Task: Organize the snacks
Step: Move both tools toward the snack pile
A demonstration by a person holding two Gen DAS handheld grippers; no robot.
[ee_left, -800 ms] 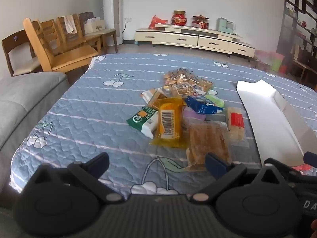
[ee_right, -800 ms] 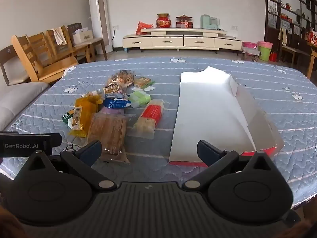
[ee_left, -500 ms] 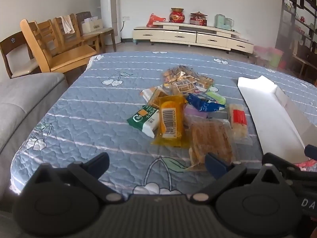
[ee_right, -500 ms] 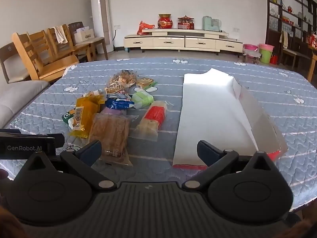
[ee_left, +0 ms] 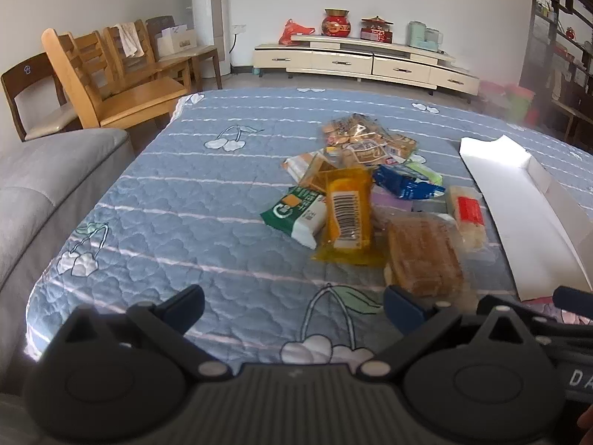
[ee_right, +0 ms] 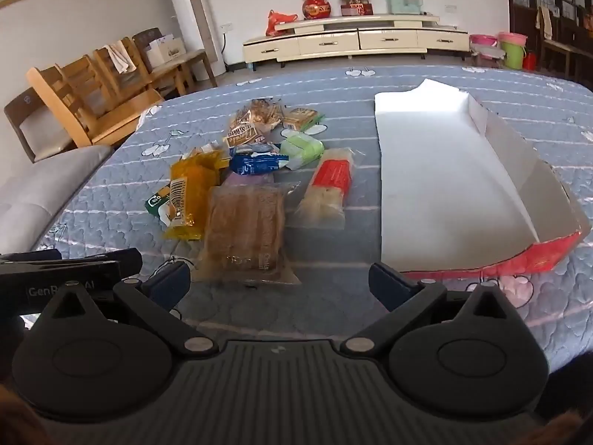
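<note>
Both tongs (ee_left: 292, 307) (ee_right: 280, 282) wide open, empty, snack pile (ee_right: 255, 170) beside open box (ee_right: 515, 170), bare quilt (ee_left: 178, 200) leftward

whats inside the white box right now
Nothing shows inside the white box; its bare floor is in view. The far right corner, behind its wall, is hidden. The snacks lie beside it.

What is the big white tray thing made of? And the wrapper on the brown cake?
The white tray looks like thin cardboard: matte white inside, glossy red print outside, with folded, slightly bent walls. The brown cake's wrapper looks like clear, shiny plastic film: you see the cake through it, and its crinkled edges catch the light. Both are guesses from looks alone.
</note>
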